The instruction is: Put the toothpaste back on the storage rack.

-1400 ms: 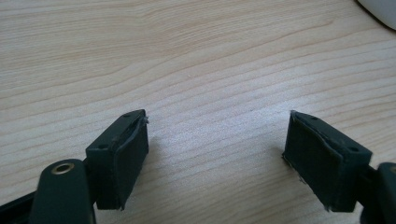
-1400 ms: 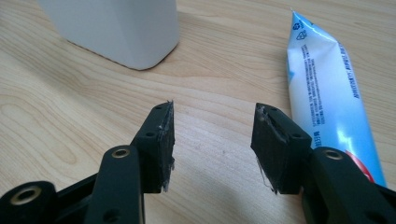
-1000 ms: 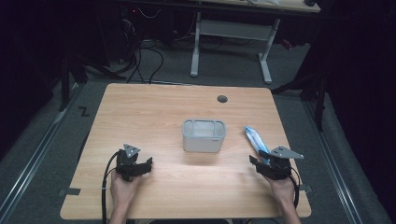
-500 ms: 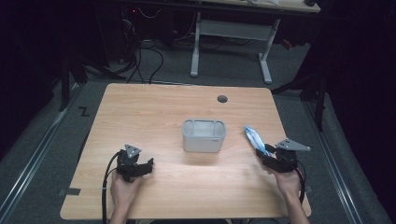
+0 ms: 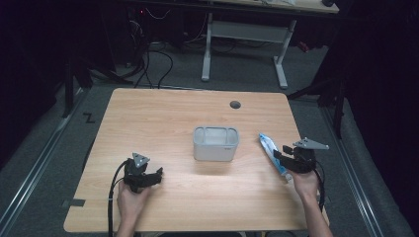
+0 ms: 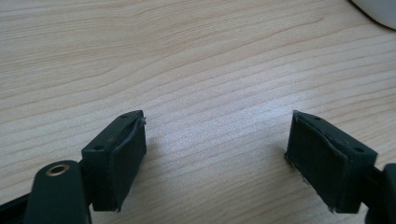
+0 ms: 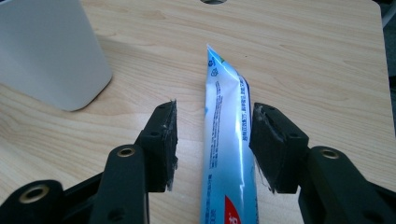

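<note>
1. Right tool [image 5: 277,157] sits near the right edge of the wooden surface [image 5: 168,118] in the high view, held by the person's right hand [image 5: 305,181]; grey three-cornered plate on top; cable trails back along the forearm.
2. Tube [image 7: 229,140], white and blue with a red patch at the near end, lies flat on the surface; long axis runs away from the right tool toward the far edge; crimped flat end points away.
3. In the right gripper view the tube lies between the two jaws of the right tool [image 7: 214,140]; jaws have just been closing in on it; half-wide now; a gap shows on the left pad side; the right pad is at or just beside the tube's edge, contact not certain; no squeeze visible, tube not lifted.
4. In the high view the tube [image 5: 271,152] is right of the bin, near it but apart, at the tip of the right tool.
5. Bin [image 5: 215,143], pale grey, rounded corners, stands upright mid-surface; open top; inside too dim to tell; its side shows upper left in the right gripper view [image 7: 46,51].
6. Left tool [image 5: 157,174] rests low on the near left part of the surface, in the left hand [image 5: 132,197]; well apart from bin and tube.
7. Left gripper view: left tool [image 6: 215,144] jaws stand wide; bare wood between them; nothing held.
8. Round cable hole [image 5: 235,104] in the surface near the far edge.
</note>
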### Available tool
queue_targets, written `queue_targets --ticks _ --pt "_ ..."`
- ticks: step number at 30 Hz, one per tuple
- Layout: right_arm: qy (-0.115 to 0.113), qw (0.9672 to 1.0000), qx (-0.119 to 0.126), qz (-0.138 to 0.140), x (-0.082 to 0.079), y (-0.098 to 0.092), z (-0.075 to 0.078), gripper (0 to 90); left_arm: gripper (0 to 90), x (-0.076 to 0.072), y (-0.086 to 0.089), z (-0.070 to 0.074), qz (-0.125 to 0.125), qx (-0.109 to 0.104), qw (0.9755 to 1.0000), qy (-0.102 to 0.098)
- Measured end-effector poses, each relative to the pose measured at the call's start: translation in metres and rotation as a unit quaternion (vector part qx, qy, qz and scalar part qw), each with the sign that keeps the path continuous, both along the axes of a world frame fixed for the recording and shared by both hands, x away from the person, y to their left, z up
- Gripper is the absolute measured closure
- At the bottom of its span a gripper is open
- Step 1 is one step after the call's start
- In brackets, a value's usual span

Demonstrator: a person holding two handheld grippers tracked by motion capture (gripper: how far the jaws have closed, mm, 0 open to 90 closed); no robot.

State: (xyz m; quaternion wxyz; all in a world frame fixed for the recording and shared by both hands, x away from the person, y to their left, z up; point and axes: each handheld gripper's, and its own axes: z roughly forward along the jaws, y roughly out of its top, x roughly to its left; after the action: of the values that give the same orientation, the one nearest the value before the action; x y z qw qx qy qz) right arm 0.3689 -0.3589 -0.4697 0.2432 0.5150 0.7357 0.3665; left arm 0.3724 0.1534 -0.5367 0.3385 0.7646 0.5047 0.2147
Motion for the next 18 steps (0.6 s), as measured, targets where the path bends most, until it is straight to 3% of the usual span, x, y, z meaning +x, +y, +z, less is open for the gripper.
queue_targets --ticks 5,18 --pt "0.002 1.0000 -0.002 0.001 0.008 0.002 0.002 51.5 20.3 0.000 0.000 0.000 0.000 0.000 1.0000 0.000" --pt "0.038 0.9990 -0.017 -0.012 0.034 0.004 -0.006 51.4 20.5 0.000 0.000 0.000 0.001 -0.001 1.0000 -0.001"
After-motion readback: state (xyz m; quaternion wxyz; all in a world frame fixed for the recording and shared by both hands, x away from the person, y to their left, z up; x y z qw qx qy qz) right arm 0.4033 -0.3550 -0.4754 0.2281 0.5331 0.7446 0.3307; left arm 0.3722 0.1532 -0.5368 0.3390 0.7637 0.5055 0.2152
